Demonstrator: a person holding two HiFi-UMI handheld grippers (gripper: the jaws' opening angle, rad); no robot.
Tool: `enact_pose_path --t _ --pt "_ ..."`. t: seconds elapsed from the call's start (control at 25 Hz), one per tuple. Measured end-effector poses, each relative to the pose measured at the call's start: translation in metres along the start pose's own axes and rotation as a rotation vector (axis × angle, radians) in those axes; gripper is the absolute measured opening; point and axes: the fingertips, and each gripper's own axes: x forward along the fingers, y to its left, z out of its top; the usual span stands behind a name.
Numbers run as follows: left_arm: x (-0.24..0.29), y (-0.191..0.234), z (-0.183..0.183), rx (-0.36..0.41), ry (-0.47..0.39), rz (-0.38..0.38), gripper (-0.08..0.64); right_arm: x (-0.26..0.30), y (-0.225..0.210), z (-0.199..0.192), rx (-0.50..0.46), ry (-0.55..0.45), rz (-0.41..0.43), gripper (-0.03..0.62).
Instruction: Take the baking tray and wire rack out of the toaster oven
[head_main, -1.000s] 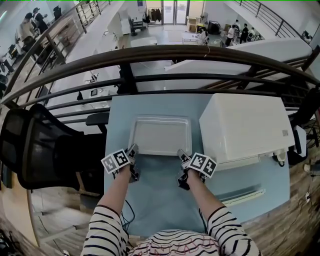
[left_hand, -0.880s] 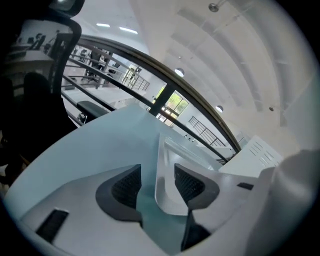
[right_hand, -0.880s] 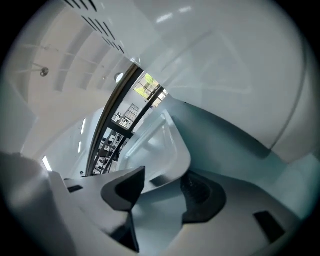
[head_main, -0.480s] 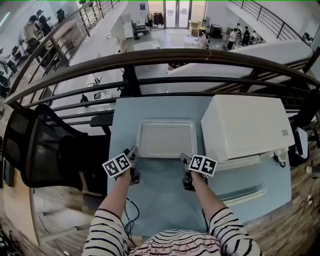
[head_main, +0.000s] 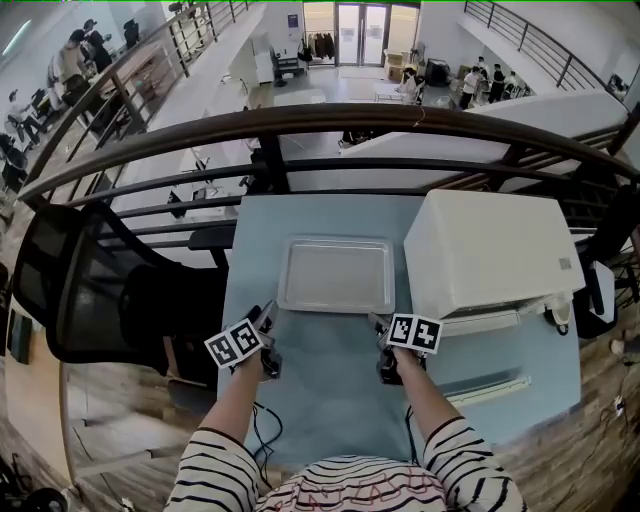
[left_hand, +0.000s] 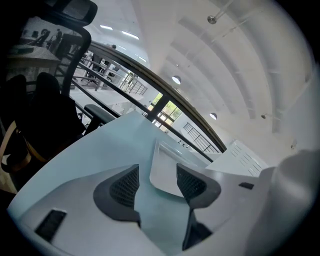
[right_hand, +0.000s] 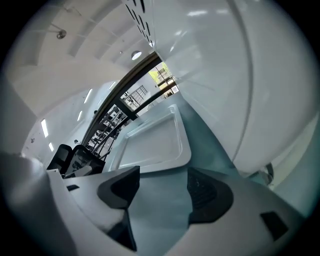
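1 step is judged done, the baking tray (head_main: 335, 275) laid on the worktop (head_main: 330, 380), left gripper (left_hand: 157, 182) and right gripper (right_hand: 162, 187) jaws just opened and empty; next the wire rack must be fetched from the toaster oven (head_main: 490, 250).

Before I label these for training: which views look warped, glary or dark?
Head view: fisheye bows the railing into an arc. Left gripper view: black corners, office chair lost in shadow. Right gripper view: ceiling-light streaks glare on the toaster oven.

Head view looks steeply down; gripper views sit low, close — all share the tray (head_main: 335, 275).
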Motion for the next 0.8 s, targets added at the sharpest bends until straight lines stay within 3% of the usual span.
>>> enact_pose_path --t 0.16,0.32,0.52,0.68,0.8 --pt "-0.02 -0.011 -0.001 -0.026 -0.04 -0.031 0.216 -0.022 0.01 0.0 -0.015 -0.077 0.03 0.288" --pt "-0.049 -0.033 0.001 0.013 -0.077 -0.08 0.216 -0.057 0.016 0.003 -0.051 -0.197 0.019 0.287" --pt "-0.091 -0.061 -0.006 0.175 -0.107 -0.119 0.215 -0.102 0.025 -0.01 -0.101 -0.292 0.024 0.287" --pt "-0.121 -0.08 -0.02 0.307 -0.124 -0.14 0.215 -0.139 0.019 -0.028 -0.18 -0.364 -0.024 0.283" --pt "-0.147 -0.091 -0.036 0.355 -0.132 -0.165 0.215 -0.168 0.013 -0.051 -0.2 -0.41 -0.064 0.209"
